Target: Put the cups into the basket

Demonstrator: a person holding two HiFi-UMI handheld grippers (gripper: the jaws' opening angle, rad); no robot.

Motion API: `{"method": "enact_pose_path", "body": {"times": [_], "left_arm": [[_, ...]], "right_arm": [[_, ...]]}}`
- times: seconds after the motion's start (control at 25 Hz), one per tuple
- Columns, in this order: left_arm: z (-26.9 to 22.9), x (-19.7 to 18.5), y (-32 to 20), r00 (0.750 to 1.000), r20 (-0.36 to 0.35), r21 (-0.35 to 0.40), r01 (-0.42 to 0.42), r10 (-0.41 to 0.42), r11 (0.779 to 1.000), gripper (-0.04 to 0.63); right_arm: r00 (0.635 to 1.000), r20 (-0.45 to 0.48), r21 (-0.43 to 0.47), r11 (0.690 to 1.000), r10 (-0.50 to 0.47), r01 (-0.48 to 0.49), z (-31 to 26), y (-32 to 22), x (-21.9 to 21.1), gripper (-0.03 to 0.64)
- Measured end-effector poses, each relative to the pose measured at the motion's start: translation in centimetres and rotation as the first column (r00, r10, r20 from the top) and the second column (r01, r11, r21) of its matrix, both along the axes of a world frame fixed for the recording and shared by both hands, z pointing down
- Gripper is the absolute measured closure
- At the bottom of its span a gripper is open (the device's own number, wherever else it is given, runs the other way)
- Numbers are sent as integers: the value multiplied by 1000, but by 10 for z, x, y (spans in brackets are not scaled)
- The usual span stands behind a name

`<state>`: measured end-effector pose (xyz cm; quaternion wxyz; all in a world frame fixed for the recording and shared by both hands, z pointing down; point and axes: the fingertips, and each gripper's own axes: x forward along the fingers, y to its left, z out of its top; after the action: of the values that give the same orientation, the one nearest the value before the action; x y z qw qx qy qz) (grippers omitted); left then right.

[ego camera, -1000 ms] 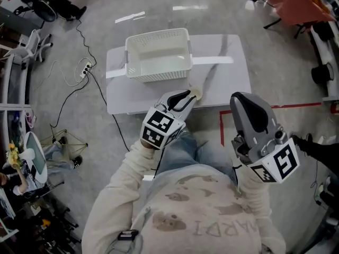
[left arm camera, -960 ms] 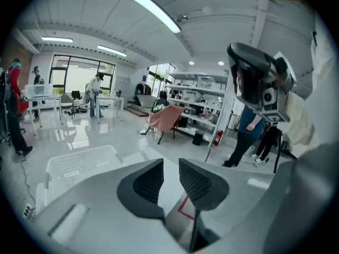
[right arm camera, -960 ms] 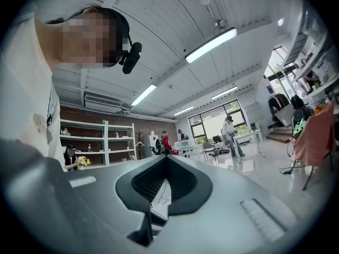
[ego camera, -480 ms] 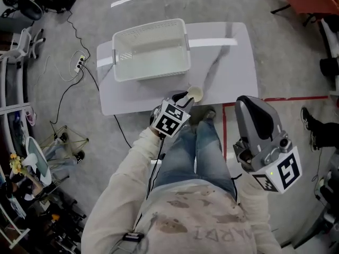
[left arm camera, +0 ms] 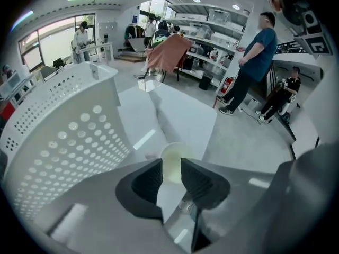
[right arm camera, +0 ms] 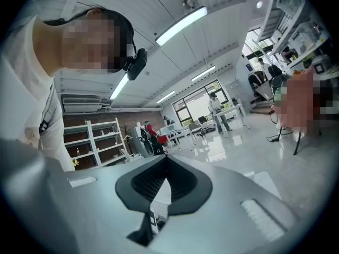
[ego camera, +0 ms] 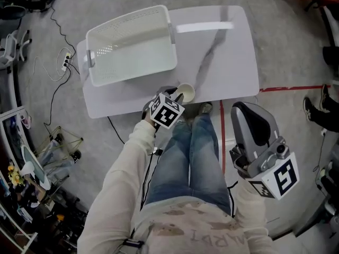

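A small pale cup (ego camera: 186, 93) sits at the tips of my left gripper (ego camera: 177, 92), over the front edge of the white marbled table (ego camera: 222, 62). In the left gripper view the cup (left arm camera: 172, 155) fills the narrow gap between the jaws, with my left gripper (left arm camera: 171, 165) shut on it. The empty white perforated basket (ego camera: 127, 20) stands on the table's far left, and its wall (left arm camera: 63, 136) rises just left of the jaws. My right gripper (ego camera: 253, 115) hangs off the table at the right, with its jaws (right arm camera: 165, 165) shut on nothing.
A power strip with cables (ego camera: 66, 62) lies on the floor left of the table. Red floor tape (ego camera: 286, 89) runs along the right. The holder's legs (ego camera: 185, 152) are at the table's front edge. Bystanders (left arm camera: 254, 57) stand beyond the table's far side.
The head view has swung, so the table and basket look larger and farther left. My left gripper has tipped more steeply, keeping the cup at its tips. The right gripper has hardly moved.
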<state>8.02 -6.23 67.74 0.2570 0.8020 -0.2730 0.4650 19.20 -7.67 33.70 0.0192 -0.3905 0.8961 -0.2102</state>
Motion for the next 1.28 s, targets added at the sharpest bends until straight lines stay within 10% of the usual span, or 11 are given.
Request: {"method": "enact_pose_path", "body": {"times": [1.28], "left_arm": [[91, -3, -14, 956, 262, -73, -116, 131, 991, 519]], "right_arm": [[1000, -16, -17, 1000, -14, 14, 74, -58, 1, 589]]}}
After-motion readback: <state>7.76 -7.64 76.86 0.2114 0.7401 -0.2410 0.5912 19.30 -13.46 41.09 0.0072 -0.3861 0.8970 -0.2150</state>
